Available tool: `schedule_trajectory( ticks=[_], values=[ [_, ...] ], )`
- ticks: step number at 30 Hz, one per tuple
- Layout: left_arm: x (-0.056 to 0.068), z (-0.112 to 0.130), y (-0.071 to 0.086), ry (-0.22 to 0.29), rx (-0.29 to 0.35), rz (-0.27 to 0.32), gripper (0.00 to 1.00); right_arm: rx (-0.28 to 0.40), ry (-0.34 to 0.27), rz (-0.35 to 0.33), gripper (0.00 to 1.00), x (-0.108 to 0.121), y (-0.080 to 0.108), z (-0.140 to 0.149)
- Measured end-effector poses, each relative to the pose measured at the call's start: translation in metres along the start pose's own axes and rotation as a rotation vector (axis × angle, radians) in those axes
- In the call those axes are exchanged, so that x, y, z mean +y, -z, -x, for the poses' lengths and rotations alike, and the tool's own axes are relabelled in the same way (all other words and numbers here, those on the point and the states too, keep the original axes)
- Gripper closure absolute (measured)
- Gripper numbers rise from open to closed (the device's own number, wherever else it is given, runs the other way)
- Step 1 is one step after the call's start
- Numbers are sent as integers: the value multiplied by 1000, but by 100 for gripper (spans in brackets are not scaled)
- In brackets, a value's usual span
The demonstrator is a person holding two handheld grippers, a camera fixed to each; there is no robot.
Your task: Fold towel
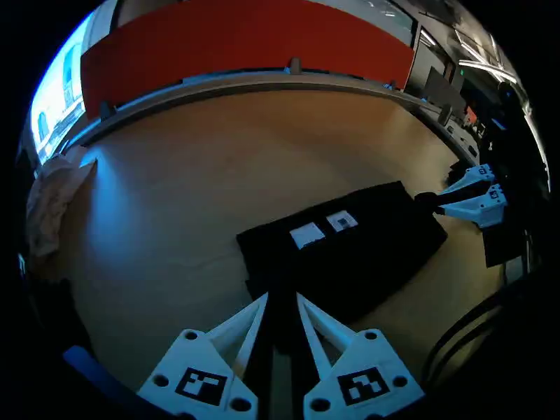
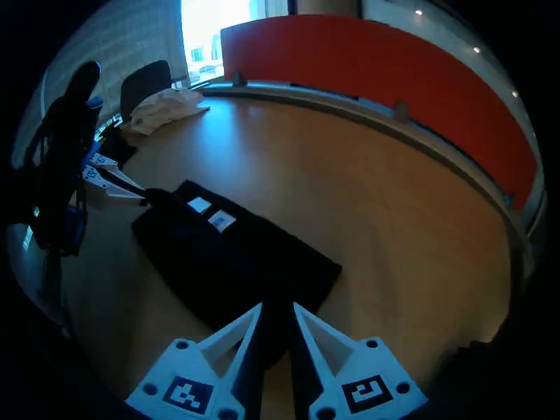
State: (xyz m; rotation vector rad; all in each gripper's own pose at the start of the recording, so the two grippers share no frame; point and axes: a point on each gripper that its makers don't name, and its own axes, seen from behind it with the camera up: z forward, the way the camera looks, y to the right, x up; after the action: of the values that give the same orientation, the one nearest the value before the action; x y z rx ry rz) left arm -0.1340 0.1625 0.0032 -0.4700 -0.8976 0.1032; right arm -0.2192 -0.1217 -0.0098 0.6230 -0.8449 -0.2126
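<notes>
Item: black towel (image 1: 364,252), flat strip on counter (image 1: 210,154), two white tags (image 1: 308,234) on top.

Left hand-held gripper (image 1: 282,301): fingers narrow, pinching near end of towel just ahead of its tips.

Right hand-held gripper (image 2: 277,308): likewise narrow, pinching opposite end.

Step, as judged: both ends gripped, fold about to begin. Next move calls for lifting one end level and carrying it over to the other, edges matched.

Left gripper view adds: partner's tips meeting on far corner.

Right gripper view adds: chair (image 2: 143,80) beyond pale cloth heap (image 2: 164,108), far ahead-left.
</notes>
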Motion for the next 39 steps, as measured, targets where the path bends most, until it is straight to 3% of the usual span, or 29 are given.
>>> schedule_trajectory(
  ticks=[10, 20, 24, 28, 39],
  values=[
    [-6, -2, -14, -17, -7, -22, 76, 10, -47, 27, 77, 10, -13, -1],
    [-18, -13, -20, -30, 8, -64, 58, 11, -65, 74, 62, 24, -25, -6],
    [-23, -17, -21, -36, 13, -82, 52, 10, -67, 93, 50, 30, -27, -7],
    [-27, -20, -22, -27, 22, -93, 37, 13, -63, 108, 37, 36, -27, -8],
    [-39, -28, -25, -7, 34, -123, 11, 27, -64, 156, 29, 51, -30, -14]
  ],
)
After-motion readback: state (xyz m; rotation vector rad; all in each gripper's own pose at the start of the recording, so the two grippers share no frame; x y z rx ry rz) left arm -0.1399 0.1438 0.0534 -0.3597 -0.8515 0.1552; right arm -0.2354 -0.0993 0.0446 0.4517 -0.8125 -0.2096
